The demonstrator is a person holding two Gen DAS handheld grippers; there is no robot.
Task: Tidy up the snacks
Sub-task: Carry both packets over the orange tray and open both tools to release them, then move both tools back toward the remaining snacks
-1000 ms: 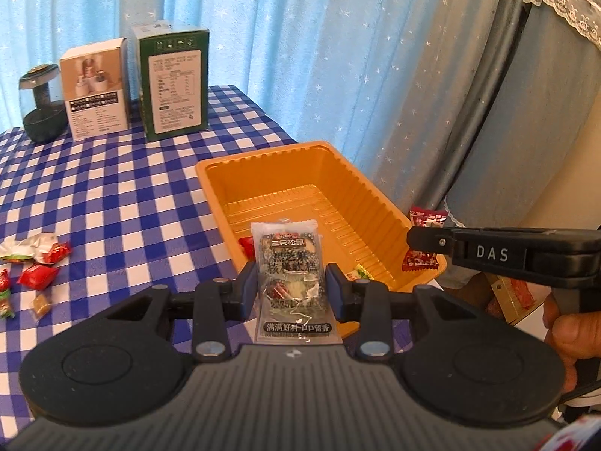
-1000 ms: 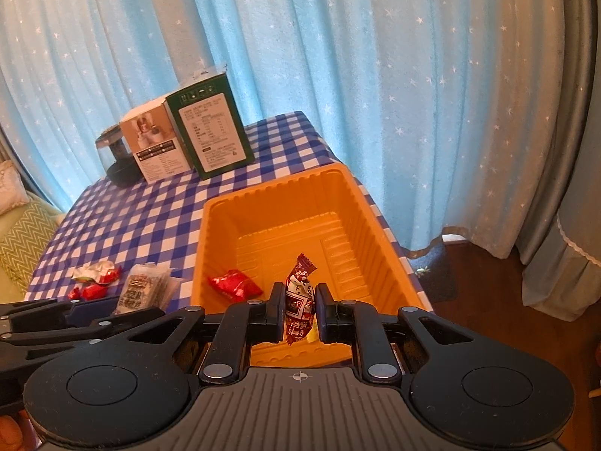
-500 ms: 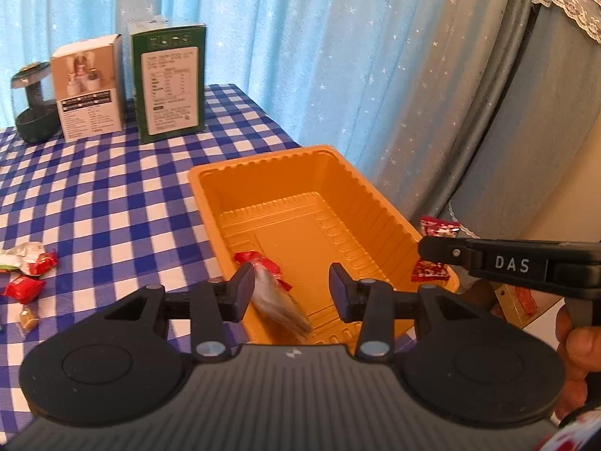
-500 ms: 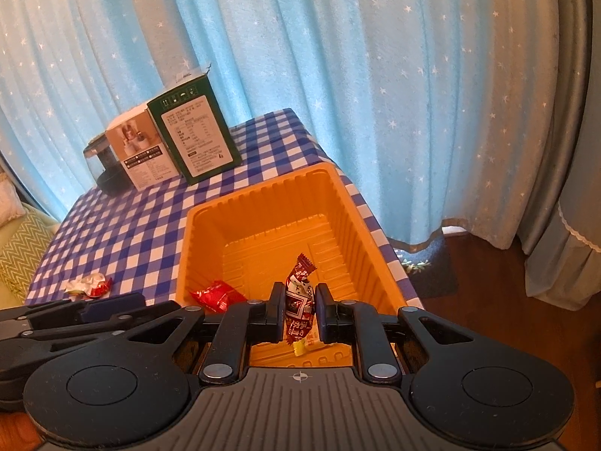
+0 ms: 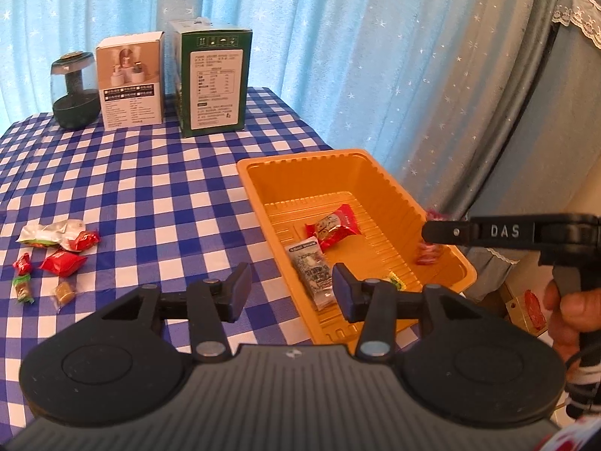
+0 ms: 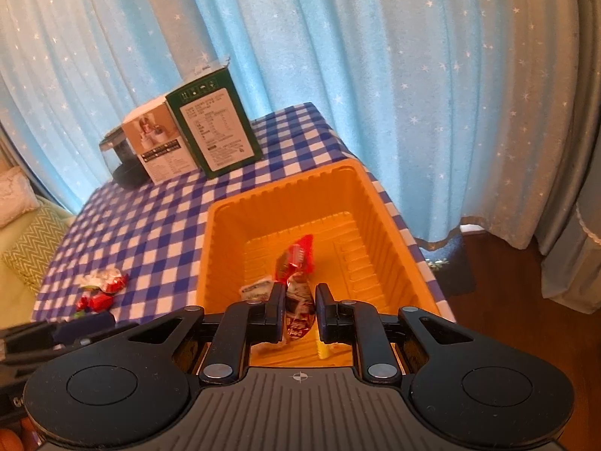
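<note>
An orange tray (image 5: 375, 173) sits at the right edge of the checked table. In it lie a clear nut packet (image 5: 311, 267), a red packet (image 5: 332, 225) and a small green-yellow candy (image 5: 394, 282). My left gripper (image 5: 291, 282) hovers over the tray's near left corner, its jaws opening with nothing between them. My right gripper (image 6: 299, 300) is over the tray's (image 6: 278, 191) near end, shut on a red snack packet (image 6: 296, 315) that hangs upright between the pads. In the left wrist view the right gripper (image 5: 443, 231) comes in from the right above the tray's rim.
Several loose wrapped snacks (image 5: 56, 240) lie on the cloth at the left. A white box (image 5: 129, 79), a green box (image 5: 212, 82) and a dark glass jar (image 5: 73, 90) stand along the table's far edge. Blue curtains hang behind; a hand (image 5: 571, 312) holds the right gripper.
The left gripper let go of the clear nut packet, which dropped into the tray, and its jaws spread wider. The right gripper kept the red packet over the tray.
</note>
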